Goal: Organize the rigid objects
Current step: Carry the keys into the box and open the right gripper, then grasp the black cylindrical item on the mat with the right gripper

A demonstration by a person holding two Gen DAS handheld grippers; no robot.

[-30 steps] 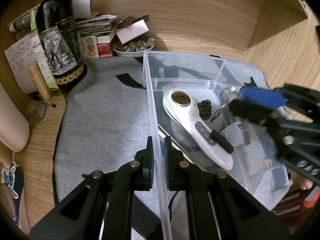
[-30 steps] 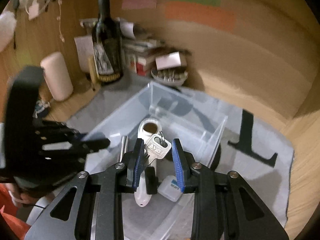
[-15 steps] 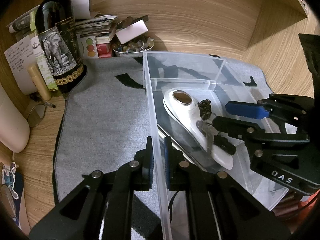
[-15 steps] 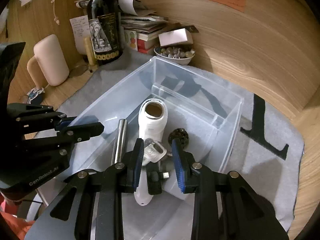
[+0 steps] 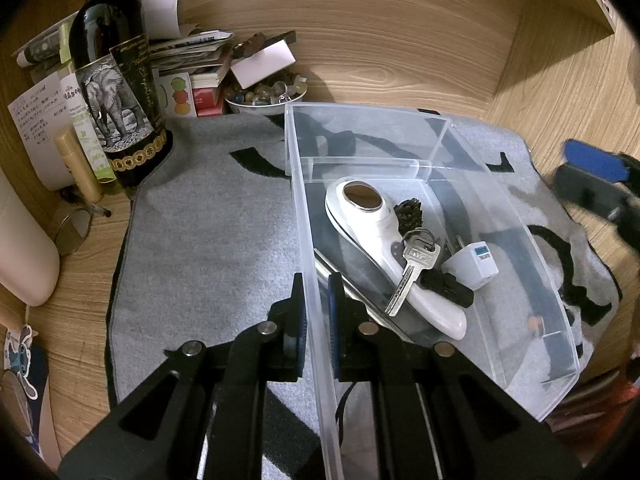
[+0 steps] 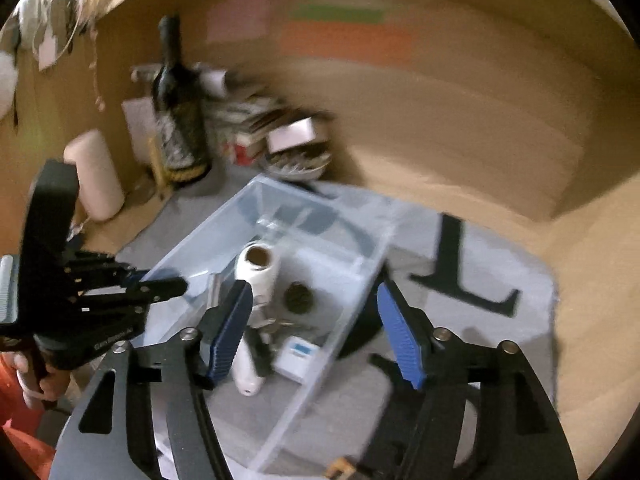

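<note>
Key (image 5: 412, 270) dropped in bin (image 5: 296, 200); clearing out.
Keep left gripper (image 5: 316, 312) clamped on bin's near wall; lift right gripper (image 6: 316, 328), opening and empty, clear of far wall.

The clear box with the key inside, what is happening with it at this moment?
A person is sorting small things into the clear box with two hand-held grippers. The left gripper is shut on the box's near wall and steadies it. The right gripper is opening with nothing between its jaws. The key lies inside the box, across a white handheld device, beside a white plug.
</note>
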